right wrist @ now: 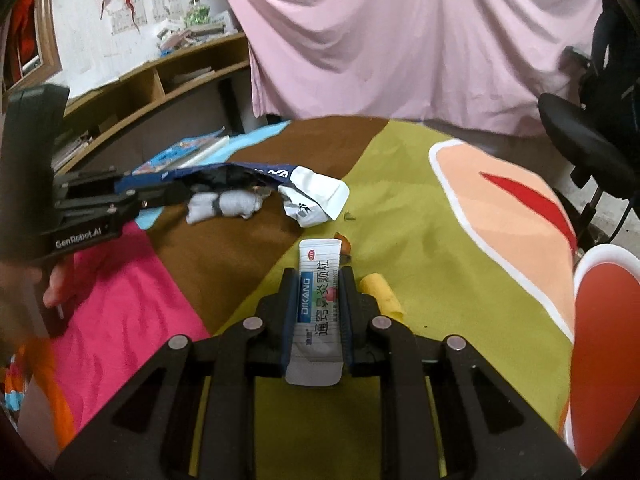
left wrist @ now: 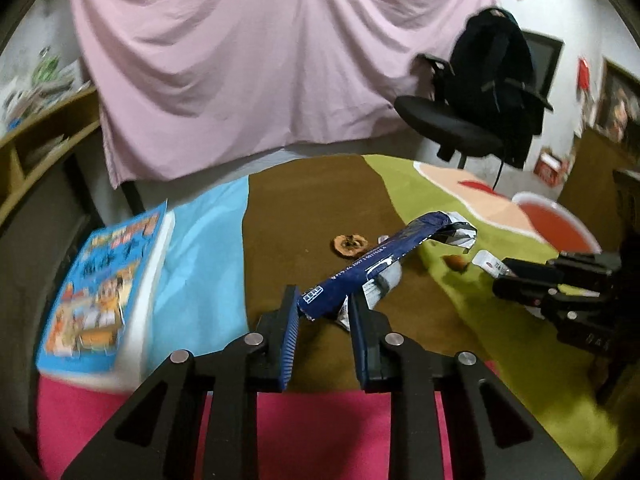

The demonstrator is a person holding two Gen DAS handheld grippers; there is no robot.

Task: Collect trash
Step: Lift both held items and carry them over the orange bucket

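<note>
Pink sheet (left wrist: 240, 72) hung across the back, black office chair (left wrist: 472, 112) set right, wooden shelving (right wrist: 160, 80) seen left, white wall (right wrist: 88, 20) possibly papered with notices, multicoloured cloth (right wrist: 400, 200) spread below.

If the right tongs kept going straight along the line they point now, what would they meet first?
The right tongs are shut on a white sachet. Straight ahead, the first thing looks like a small orange-brown scrap on the green cloth; beyond it lies the crumpled white wrapper end. Depth is uncertain.
</note>
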